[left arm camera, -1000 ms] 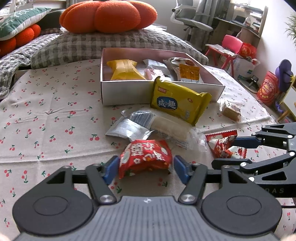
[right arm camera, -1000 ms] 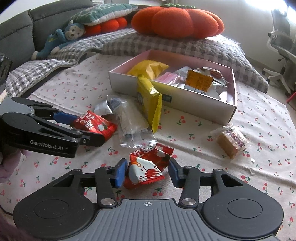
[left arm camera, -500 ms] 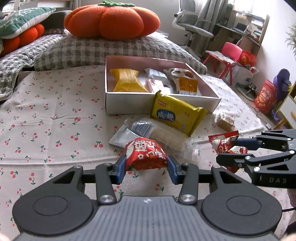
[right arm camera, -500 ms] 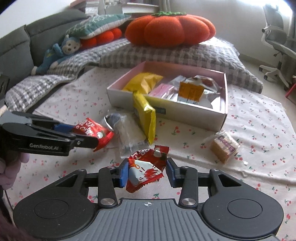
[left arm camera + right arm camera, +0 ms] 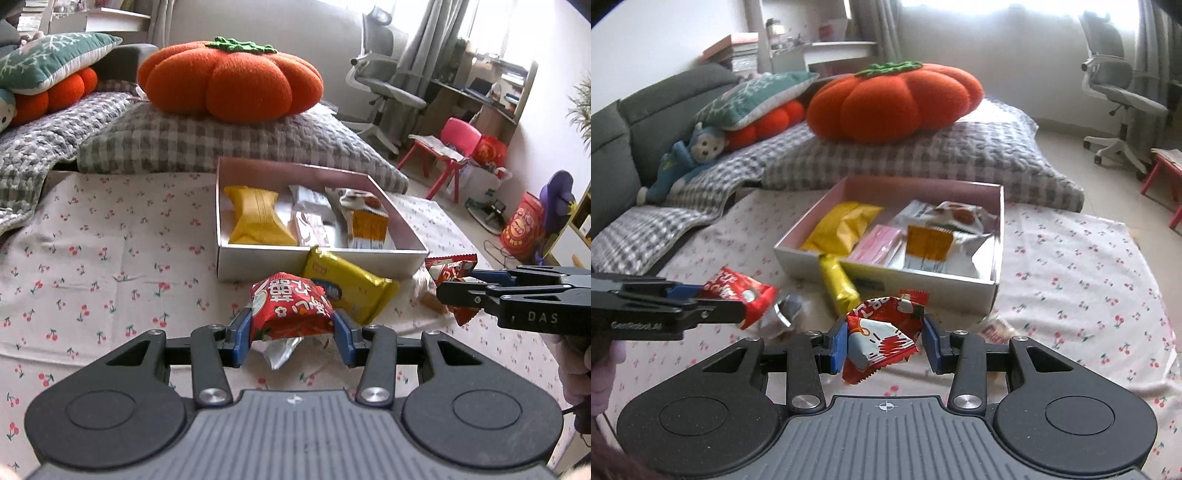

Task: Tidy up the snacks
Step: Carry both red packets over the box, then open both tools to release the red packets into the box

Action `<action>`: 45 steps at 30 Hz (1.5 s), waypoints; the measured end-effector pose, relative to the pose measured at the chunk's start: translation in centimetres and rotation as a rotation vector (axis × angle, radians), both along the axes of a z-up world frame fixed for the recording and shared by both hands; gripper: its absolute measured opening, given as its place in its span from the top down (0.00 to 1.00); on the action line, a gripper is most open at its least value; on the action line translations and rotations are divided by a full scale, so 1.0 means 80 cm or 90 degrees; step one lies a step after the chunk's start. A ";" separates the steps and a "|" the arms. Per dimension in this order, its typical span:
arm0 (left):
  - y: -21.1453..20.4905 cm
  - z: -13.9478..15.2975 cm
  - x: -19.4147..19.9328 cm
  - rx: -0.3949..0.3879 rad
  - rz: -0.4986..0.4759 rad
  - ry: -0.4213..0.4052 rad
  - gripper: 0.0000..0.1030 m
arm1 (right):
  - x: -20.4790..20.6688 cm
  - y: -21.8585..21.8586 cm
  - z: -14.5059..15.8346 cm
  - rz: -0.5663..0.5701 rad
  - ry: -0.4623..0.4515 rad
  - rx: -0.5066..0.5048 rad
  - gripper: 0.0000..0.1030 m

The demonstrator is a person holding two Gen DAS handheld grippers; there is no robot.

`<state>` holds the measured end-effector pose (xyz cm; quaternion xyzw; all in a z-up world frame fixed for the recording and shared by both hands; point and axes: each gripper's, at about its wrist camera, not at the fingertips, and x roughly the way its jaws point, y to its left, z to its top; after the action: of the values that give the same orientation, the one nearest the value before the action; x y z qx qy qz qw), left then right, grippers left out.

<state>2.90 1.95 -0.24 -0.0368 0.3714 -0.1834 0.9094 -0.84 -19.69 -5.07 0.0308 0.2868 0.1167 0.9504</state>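
Note:
My left gripper [image 5: 292,332] is shut on a red snack packet [image 5: 291,310] and holds it above the cherry-print cloth, in front of the open box [image 5: 258,260]. My right gripper [image 5: 885,341] is shut on a red-and-white snack packet [image 5: 882,334], also lifted, in front of the box [image 5: 923,282]. The box holds a yellow packet [image 5: 258,221], a pink packet [image 5: 310,229] and an orange-and-white packet [image 5: 365,221]. A yellow biscuit pack [image 5: 347,288] leans on the box's front wall. Each gripper shows in the other's view: the right [image 5: 454,284], the left [image 5: 738,302].
A clear wrapped snack [image 5: 783,314] lies on the cloth behind the left gripper, and a small brown cake packet [image 5: 993,326] lies right of the right gripper. Checked cushions [image 5: 221,144] and an orange pumpkin pillow [image 5: 229,85] lie behind the box. An office chair and red stool stand beyond.
Both grippers closed on their red packets, lifted them off the cloth and moved them up and forward toward the box.

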 end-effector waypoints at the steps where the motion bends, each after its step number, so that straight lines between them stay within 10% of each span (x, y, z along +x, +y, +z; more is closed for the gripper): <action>1: -0.001 0.001 0.003 -0.002 0.002 -0.002 0.59 | 0.003 0.000 0.001 -0.004 0.000 0.001 0.61; 24: -0.056 -0.008 0.136 -0.053 0.037 0.013 0.59 | 0.099 0.003 0.010 -0.093 0.017 0.105 0.61; 45: -0.041 -0.039 0.148 -0.064 0.081 0.077 0.54 | 0.139 -0.005 -0.018 -0.145 0.047 0.164 0.61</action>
<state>14.71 -1.35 -3.39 -0.1168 0.4127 -0.1413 0.8923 10.27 -20.05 -6.55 0.1886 0.2990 0.0430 0.9344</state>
